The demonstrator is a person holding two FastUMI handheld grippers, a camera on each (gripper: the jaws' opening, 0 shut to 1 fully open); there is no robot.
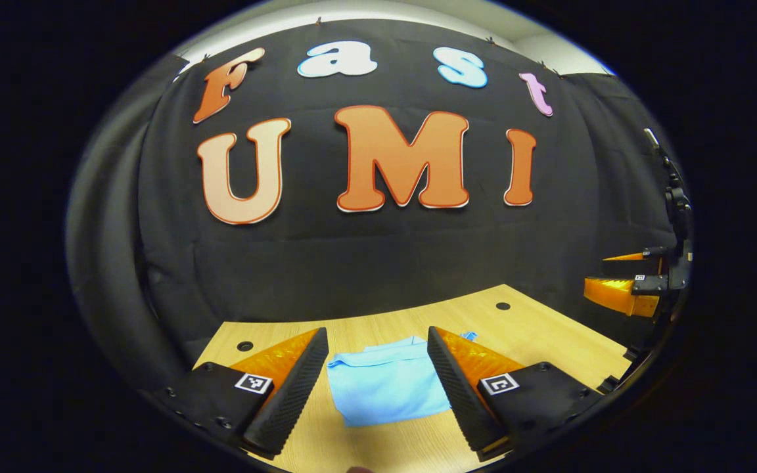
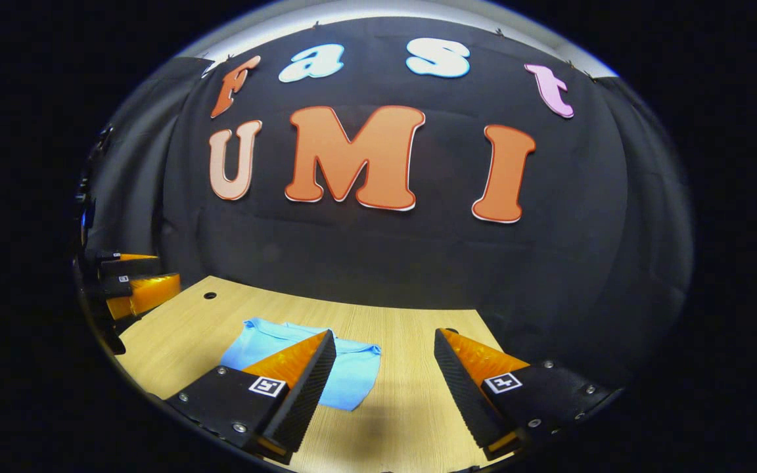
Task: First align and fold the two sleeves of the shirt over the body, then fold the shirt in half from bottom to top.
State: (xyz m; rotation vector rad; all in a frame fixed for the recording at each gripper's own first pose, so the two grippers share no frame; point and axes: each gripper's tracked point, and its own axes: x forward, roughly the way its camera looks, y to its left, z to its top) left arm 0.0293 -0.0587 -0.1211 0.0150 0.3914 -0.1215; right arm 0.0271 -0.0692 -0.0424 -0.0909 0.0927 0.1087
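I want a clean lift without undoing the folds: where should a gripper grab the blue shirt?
Probably the near folded edge of the shirt, approached low from the front: it lies flat on the table, directly between the open left gripper fingers.

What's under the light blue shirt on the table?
The light blue shirt lies folded flat on the wooden table. Bare wood shows all around it. Whatever lies beneath the fabric is covered, so I cannot tell.
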